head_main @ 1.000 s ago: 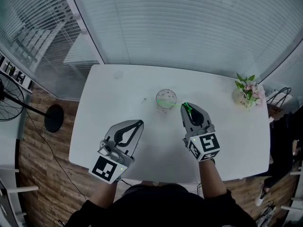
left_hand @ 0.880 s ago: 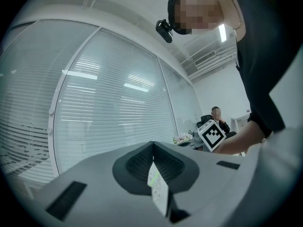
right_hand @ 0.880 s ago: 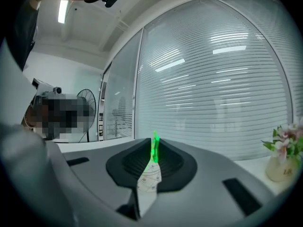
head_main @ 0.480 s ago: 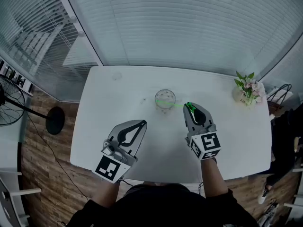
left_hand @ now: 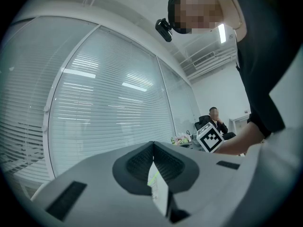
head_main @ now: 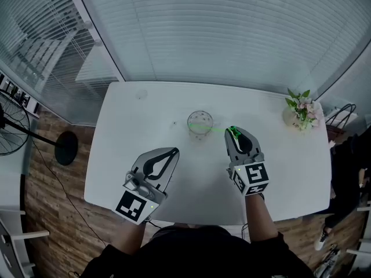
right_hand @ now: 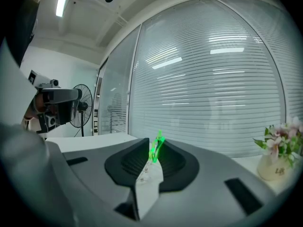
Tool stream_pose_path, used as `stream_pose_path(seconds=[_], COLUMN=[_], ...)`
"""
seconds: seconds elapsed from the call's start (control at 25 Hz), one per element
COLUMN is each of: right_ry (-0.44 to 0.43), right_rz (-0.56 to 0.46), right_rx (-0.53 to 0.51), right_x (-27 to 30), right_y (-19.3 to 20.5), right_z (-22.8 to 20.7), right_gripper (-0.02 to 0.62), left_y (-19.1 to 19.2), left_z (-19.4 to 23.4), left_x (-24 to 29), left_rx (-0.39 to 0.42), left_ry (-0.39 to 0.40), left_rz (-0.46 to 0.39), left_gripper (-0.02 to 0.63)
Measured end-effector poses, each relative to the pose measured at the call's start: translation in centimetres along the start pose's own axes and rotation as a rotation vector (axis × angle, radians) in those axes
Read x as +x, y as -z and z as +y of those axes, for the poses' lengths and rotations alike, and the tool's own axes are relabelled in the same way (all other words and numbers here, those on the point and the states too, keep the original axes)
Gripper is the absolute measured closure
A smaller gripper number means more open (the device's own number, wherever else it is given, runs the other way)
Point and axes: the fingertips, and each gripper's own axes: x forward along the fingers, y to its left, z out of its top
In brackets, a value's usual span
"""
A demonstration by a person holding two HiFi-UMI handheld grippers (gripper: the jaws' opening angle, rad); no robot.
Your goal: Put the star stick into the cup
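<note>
On the white surface (head_main: 133, 126), the right gripper (head_main: 233, 133) has just been easing its jaws to a narrow gap around the star stick (right_hand: 154, 152), whose far end appears already inside the cup (head_main: 200, 122), a likely release; left gripper (head_main: 173, 151) closed, empty.

Cool, flat daylight — heavy wide-angle bending

Light comes in through the slatted blinds (head_main: 232, 33) and spreads bluish and even over the white table (head_main: 127, 155), which reads bright, with only faint, soft shadows. In the head view straight lines bow outward and the corners dim. Both gripper views are round fisheye frames with black corners; a ceiling strip light (right_hand: 61, 3) glares white and repeats as pale bars in the glass (right_hand: 165, 63). The foreground close to each lens is soft — only the star stick (right_hand: 155, 148) shows saturated green.
</note>
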Motion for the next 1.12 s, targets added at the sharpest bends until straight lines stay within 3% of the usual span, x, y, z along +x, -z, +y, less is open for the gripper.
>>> stream_pose_path(seconds=[0.8, 1.12], right_ry=[0.010, 0.028], right_rz=[0.028, -0.011], right_rx=[-0.013, 0.006], right_x=[0.0, -0.7], right_y=[1.4, 0.5], right_z=[-0.8, -1.4], right_gripper=[0.503, 0.436], left_y=[0.2, 0.2], left_z=[-0.2, -0.3], left_x=[0.3, 0.4], left_rx=[0.000, 0.001], left_ry=[-0.001, 0.001], left_rz=[0.007, 0.000], left_gripper=[0.594, 0.594])
